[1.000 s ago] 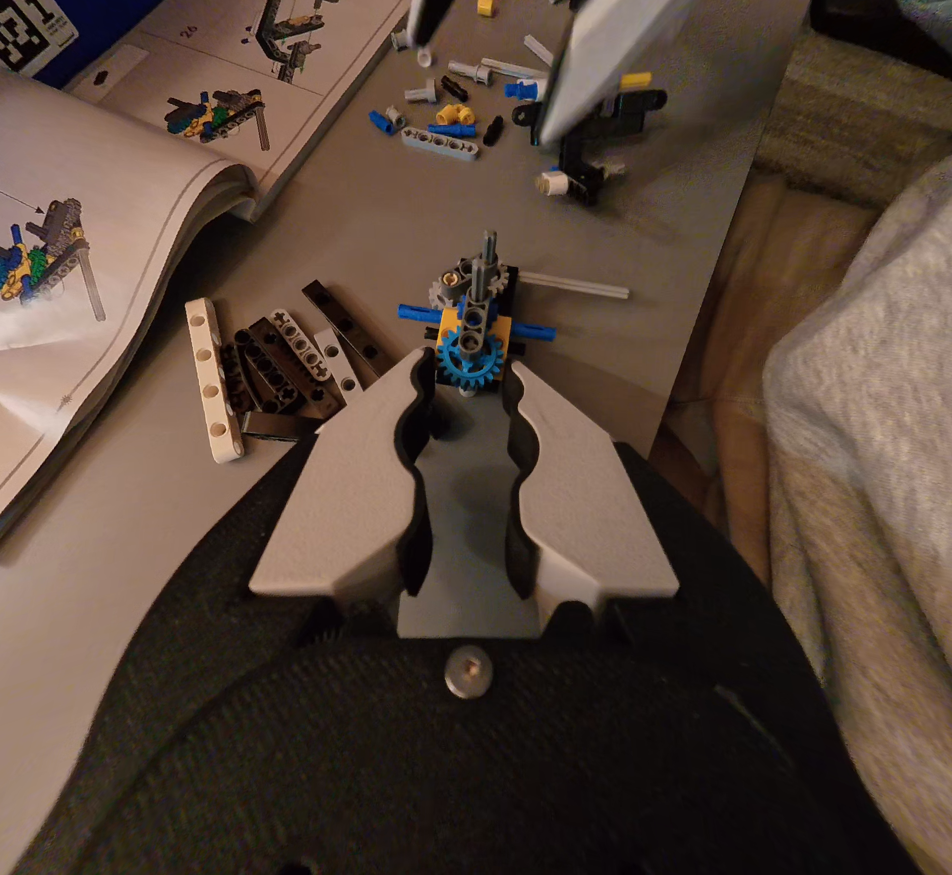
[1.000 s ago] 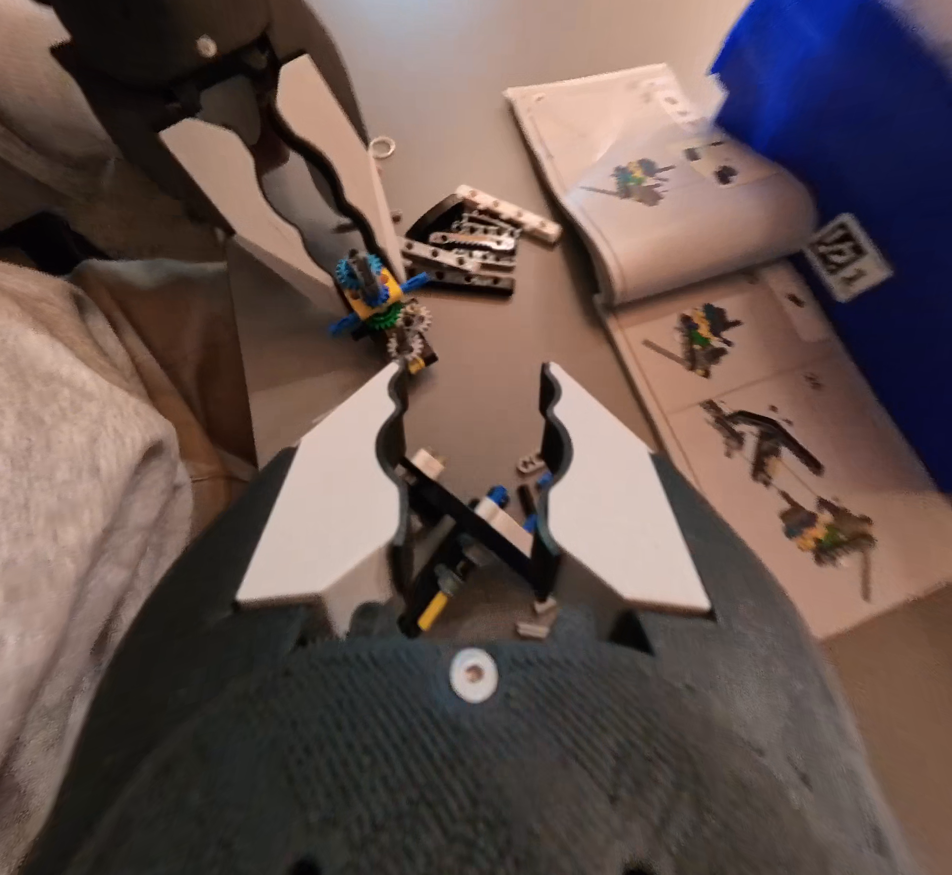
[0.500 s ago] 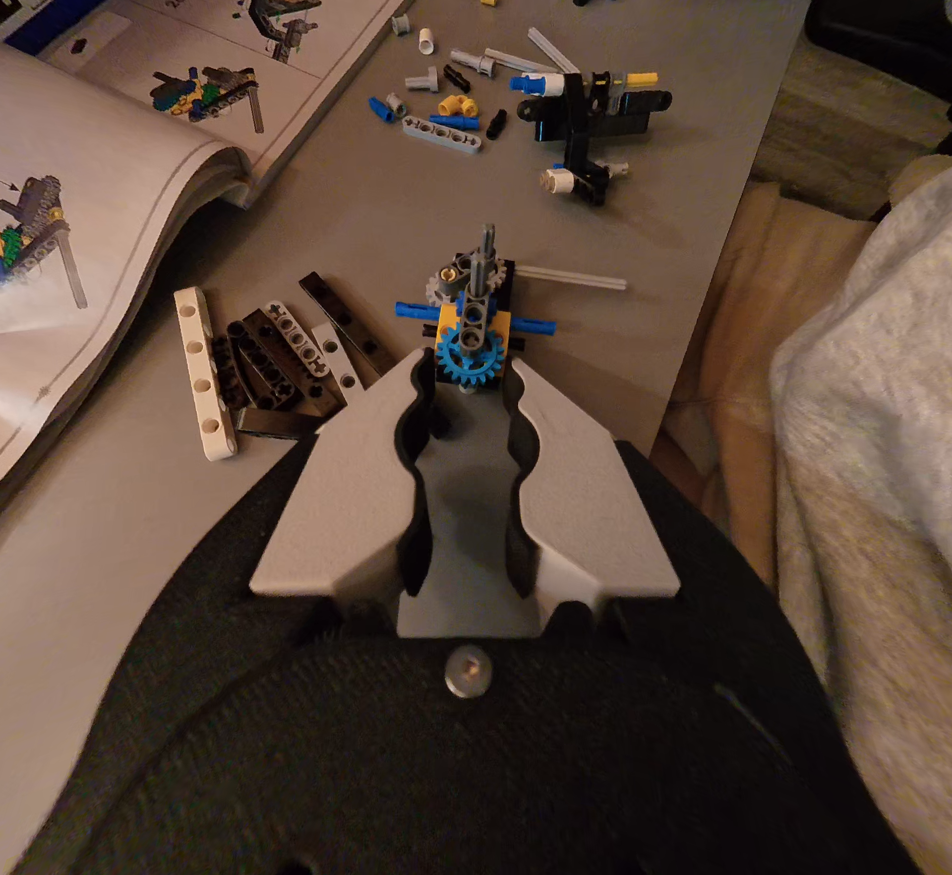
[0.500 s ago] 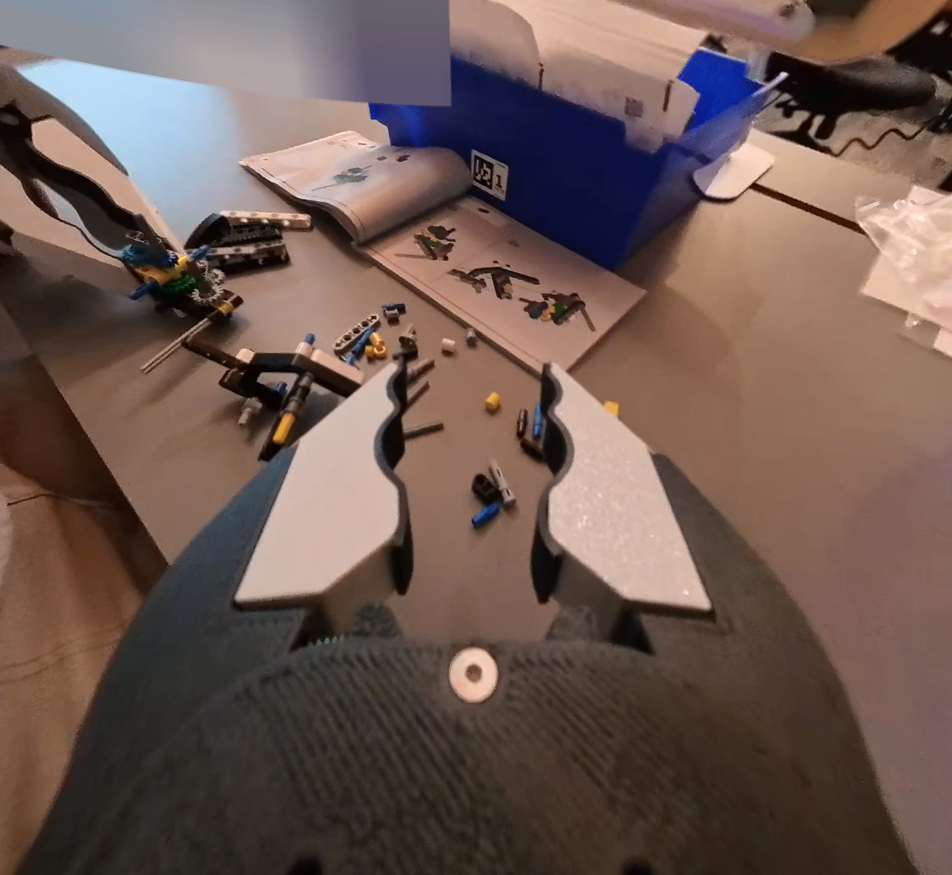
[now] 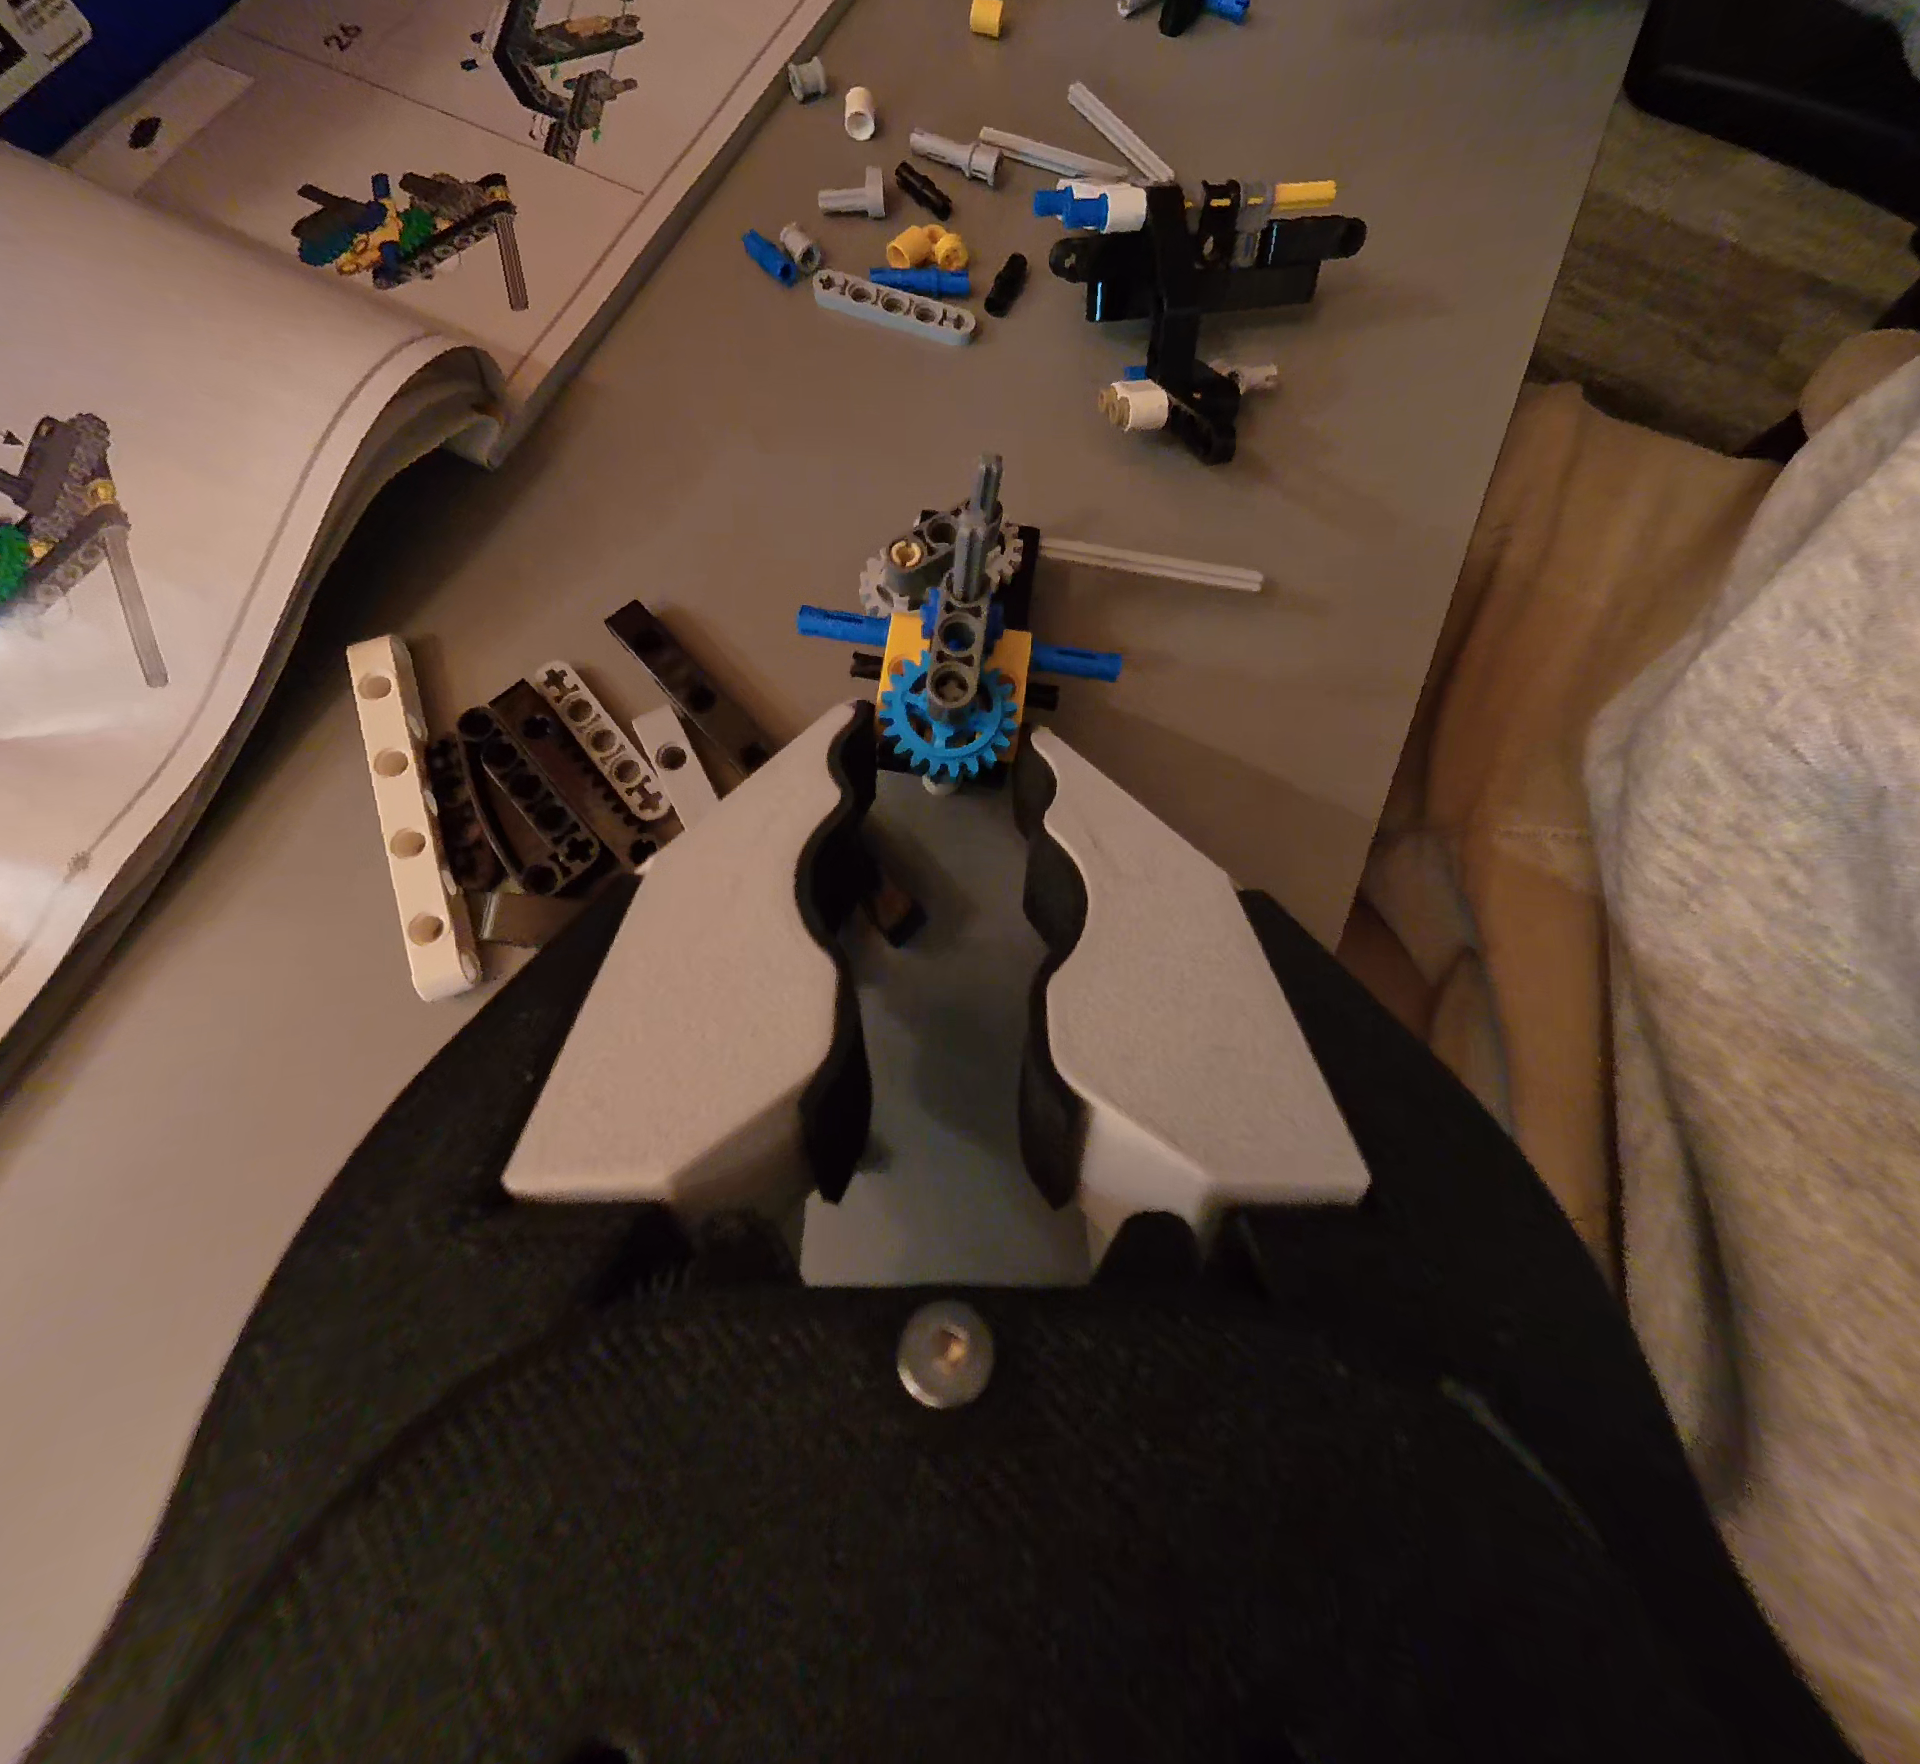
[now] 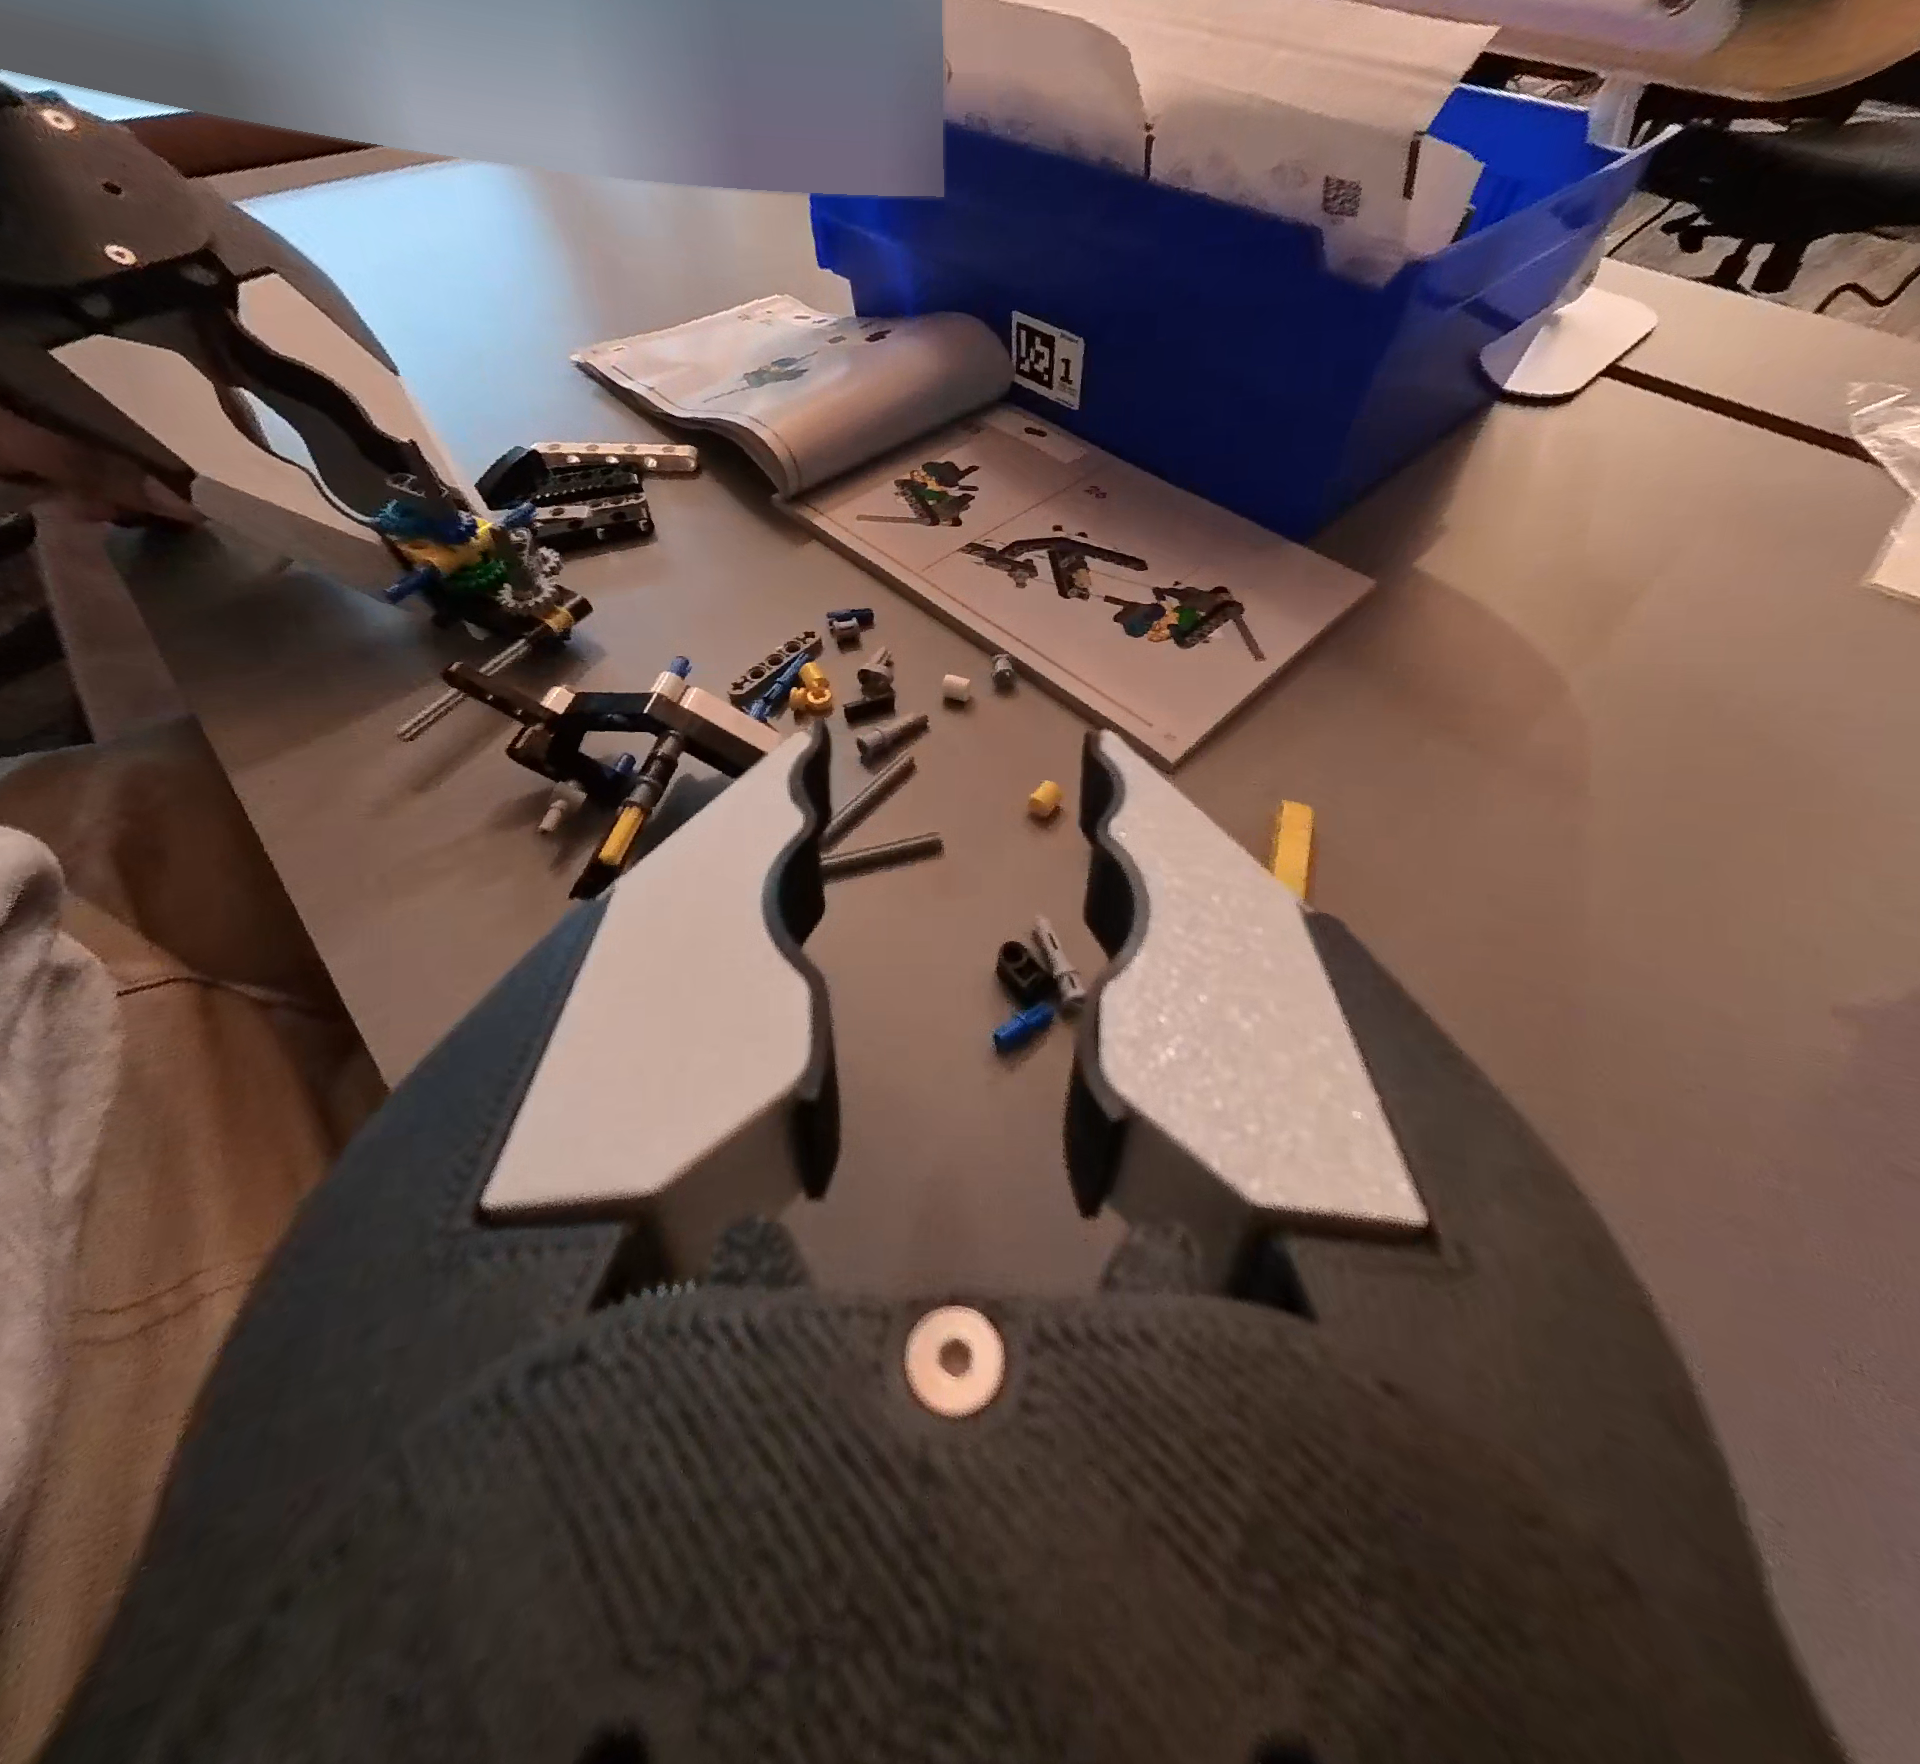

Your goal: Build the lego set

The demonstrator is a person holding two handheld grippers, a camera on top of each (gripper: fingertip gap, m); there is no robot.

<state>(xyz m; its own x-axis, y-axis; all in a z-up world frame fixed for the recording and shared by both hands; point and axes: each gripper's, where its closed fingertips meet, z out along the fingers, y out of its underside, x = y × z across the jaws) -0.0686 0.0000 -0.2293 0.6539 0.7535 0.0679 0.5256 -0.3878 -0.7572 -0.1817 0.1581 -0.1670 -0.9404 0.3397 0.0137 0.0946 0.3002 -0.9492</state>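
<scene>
The gear assembly (image 5: 951, 665) is pinched at the tips of the left gripper (image 5: 943, 748) on the worktop (image 5: 1403, 104), while the right gripper (image 6: 951, 758) is held apart and empty above scattered pins (image 6: 1023, 987). The build is judged partly done: a black frame sub-assembly (image 5: 1195, 270) is finished but unjoined, and loose beams (image 5: 540, 800) are left. The open instruction booklet (image 5: 312, 260) and a blue bin (image 6: 1195, 312) are set alongside.

Dim warm light, wide-angle distortion

Two hand-held grippers (image 5: 940, 758) (image 6: 951, 758), one instruction booklet (image 5: 312, 280), one blue bin (image 6: 1195, 343), two part-built assemblies (image 5: 956, 644) (image 5: 1195, 280)
</scene>
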